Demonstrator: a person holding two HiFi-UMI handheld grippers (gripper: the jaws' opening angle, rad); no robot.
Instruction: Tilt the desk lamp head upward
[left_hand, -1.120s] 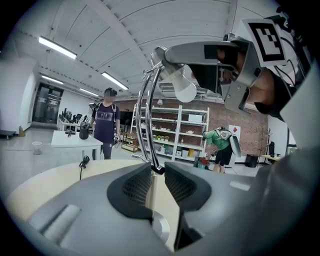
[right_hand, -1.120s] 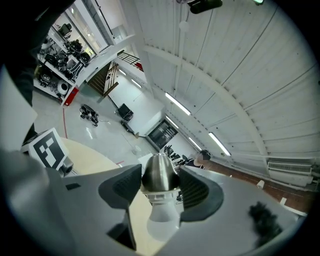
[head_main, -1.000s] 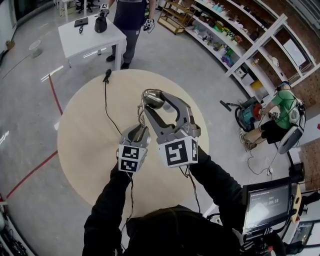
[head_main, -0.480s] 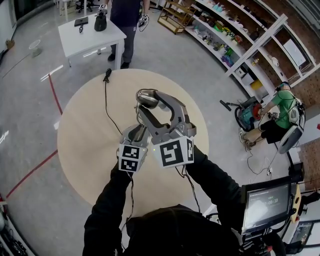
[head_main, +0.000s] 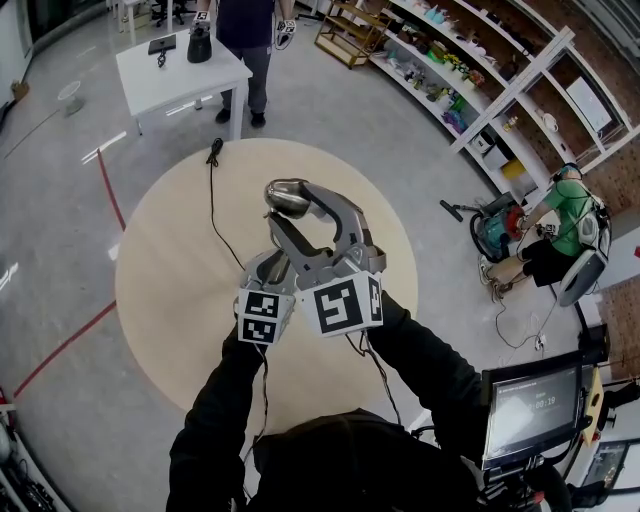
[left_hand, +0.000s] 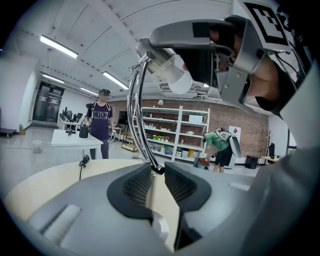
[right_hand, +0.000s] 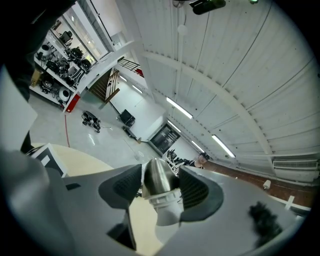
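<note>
A chrome desk lamp stands on the round wooden table (head_main: 165, 270). In the head view its metal head (head_main: 287, 197) sits between the fingers of my right gripper (head_main: 292, 208), which is shut on it. In the right gripper view the lamp head (right_hand: 156, 181) fills the gap between the pads of the right gripper (right_hand: 159, 186). My left gripper (head_main: 279, 263) is just below and to the left, shut on the lamp's thin curved stem (left_hand: 136, 115). In the left gripper view the stem rises from between the pads of the left gripper (left_hand: 157, 172) up to the head (left_hand: 170, 70).
A black cable (head_main: 212, 195) runs across the table's far side. Beyond it stands a white table (head_main: 170, 75) with a person (head_main: 245, 30) next to it. Shelves (head_main: 470, 80) line the right, with a person in green (head_main: 565, 225) nearby. A monitor (head_main: 530, 405) is at lower right.
My right gripper has shifted slightly left and away in the head view, carrying the lamp head with it. The left gripper has kept still on the stem.
</note>
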